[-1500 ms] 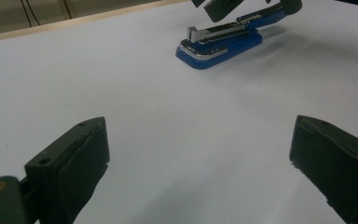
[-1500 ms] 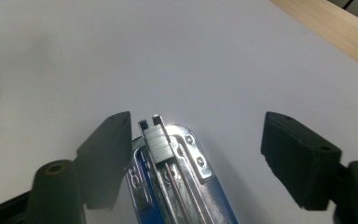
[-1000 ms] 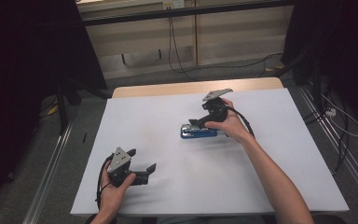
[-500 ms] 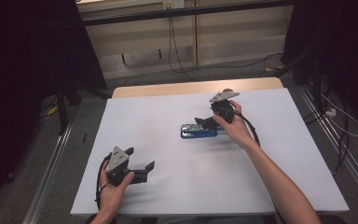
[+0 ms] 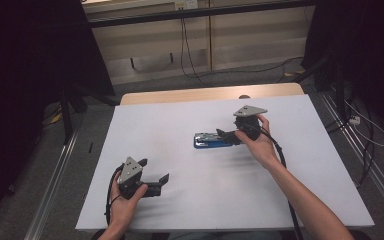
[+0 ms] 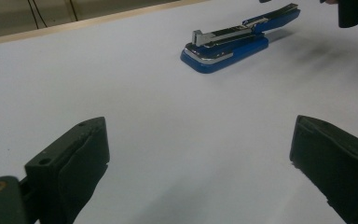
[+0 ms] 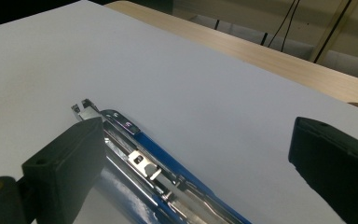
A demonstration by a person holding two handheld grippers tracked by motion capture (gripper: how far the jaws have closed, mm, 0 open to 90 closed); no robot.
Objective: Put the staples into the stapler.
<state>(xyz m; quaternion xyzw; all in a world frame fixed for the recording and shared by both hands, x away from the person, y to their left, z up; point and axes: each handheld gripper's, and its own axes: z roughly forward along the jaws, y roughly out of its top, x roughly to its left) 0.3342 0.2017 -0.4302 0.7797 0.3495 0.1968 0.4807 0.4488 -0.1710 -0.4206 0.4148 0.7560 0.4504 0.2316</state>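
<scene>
A blue stapler (image 5: pixel 211 140) lies on the white table top (image 5: pixel 160 125), right of centre. Its metal magazine (image 7: pixel 154 173) is exposed, and its upper arm (image 6: pixel 271 15) is lifted at the end nearer my right hand. My right gripper (image 5: pixel 226 135) is open at that end, pointing left along the stapler. In the right gripper view its jaws (image 7: pixel 200 158) stand wide apart, the left one just over the magazine and nothing clamped. My left gripper (image 5: pixel 162 183) rests open near the front left, well clear of the stapler (image 6: pixel 227 41). Nothing sits between its jaws (image 6: pixel 200 154).
A wooden strip (image 5: pixel 205 94) runs along the table's far edge, with cables (image 5: pixel 185 35) on the floor behind it. Dark curtains (image 5: pixel 25 75) hang at both sides. A metal rail (image 5: pixel 55 175) runs along the floor on the left.
My right gripper has drawn back a little to the right along the stapler. The stapler and my left gripper have stayed where they were.
</scene>
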